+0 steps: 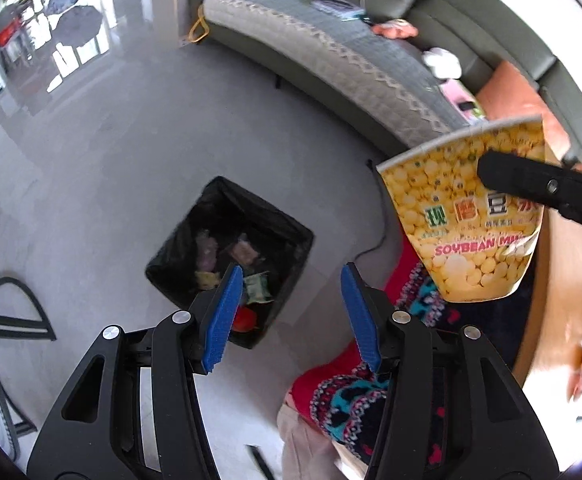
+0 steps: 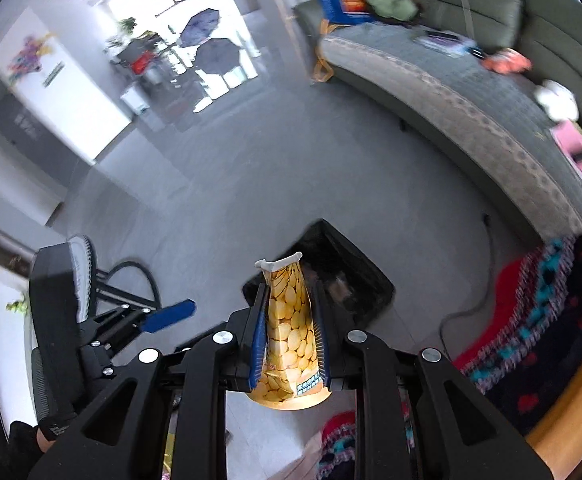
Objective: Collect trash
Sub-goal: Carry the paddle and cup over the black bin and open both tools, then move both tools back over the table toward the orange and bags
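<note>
A yellow paper soybean-milk cup (image 2: 291, 344), squashed flat, is clamped between the blue pads of my right gripper (image 2: 289, 292), which is shut on it. From the left wrist view the same cup (image 1: 463, 232) hangs at the right with one black finger (image 1: 531, 188) of the right gripper across it. A square bin with a black liner (image 1: 195, 216) stands on the floor holding several wrappers. My left gripper (image 1: 291, 276) hovers above the bin's near corner, open with nothing between its pads. The bin (image 2: 363, 276) lies just beyond the cup in the right wrist view.
A long grey-green sofa (image 1: 331, 52) with scattered items curves along the back. A person's red patterned garment (image 1: 351, 396) is close on the right, beside a wooden table edge (image 1: 551, 280). A dark cable (image 1: 379, 232) runs across the floor. An office chair (image 2: 63, 300) stands left.
</note>
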A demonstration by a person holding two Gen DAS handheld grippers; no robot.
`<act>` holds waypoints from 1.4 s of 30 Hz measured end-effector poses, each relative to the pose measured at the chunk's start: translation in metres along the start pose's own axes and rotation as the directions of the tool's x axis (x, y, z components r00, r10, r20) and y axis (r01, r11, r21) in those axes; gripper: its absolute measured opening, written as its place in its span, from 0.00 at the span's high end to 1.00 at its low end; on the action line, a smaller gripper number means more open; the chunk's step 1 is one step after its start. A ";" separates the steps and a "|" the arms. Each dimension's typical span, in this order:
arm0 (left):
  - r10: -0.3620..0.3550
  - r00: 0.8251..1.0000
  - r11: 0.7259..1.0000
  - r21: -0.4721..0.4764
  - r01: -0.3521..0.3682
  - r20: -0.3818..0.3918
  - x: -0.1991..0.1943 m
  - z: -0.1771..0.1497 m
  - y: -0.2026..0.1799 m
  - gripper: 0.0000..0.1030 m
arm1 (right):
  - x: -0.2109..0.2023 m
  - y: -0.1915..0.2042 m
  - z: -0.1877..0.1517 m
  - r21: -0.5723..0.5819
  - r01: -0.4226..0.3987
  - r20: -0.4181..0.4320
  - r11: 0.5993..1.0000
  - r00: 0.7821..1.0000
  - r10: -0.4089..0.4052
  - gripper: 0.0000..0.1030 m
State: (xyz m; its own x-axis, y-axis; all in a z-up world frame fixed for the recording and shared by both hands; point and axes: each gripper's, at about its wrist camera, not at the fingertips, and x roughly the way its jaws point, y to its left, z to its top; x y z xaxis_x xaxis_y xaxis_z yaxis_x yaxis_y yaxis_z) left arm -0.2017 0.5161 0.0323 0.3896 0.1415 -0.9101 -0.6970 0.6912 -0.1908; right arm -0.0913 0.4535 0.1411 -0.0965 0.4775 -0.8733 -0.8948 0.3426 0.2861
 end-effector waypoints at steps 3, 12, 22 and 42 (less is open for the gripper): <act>0.062 0.998 0.996 -0.060 -0.062 -0.016 0.001 0.008 0.018 0.12 | 0.016 0.006 0.009 -0.021 0.032 -0.002 0.999 0.999 -0.032 0.48; 0.075 0.997 0.987 -0.145 -0.072 0.014 -0.011 0.000 0.042 0.11 | 0.019 0.000 0.001 0.025 0.004 -0.031 1.000 1.000 -0.003 0.48; 0.005 1.000 0.993 -0.114 -0.002 0.021 -0.016 -0.009 0.013 0.06 | -0.036 -0.030 -0.033 0.157 0.042 0.068 0.987 0.996 -0.053 0.42; -0.061 0.996 0.992 0.117 0.053 0.060 -0.051 -0.023 -0.097 0.06 | -0.143 -0.073 -0.122 0.276 0.062 0.195 0.959 0.974 -0.119 0.41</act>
State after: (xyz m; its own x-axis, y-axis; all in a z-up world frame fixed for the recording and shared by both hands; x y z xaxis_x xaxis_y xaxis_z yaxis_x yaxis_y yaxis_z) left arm -0.1681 0.4256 0.0891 0.4667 0.1417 -0.8730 -0.6002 0.7758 -0.1949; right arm -0.0657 0.2614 0.1972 0.0976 0.5820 -0.8073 -0.7440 0.5815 0.3293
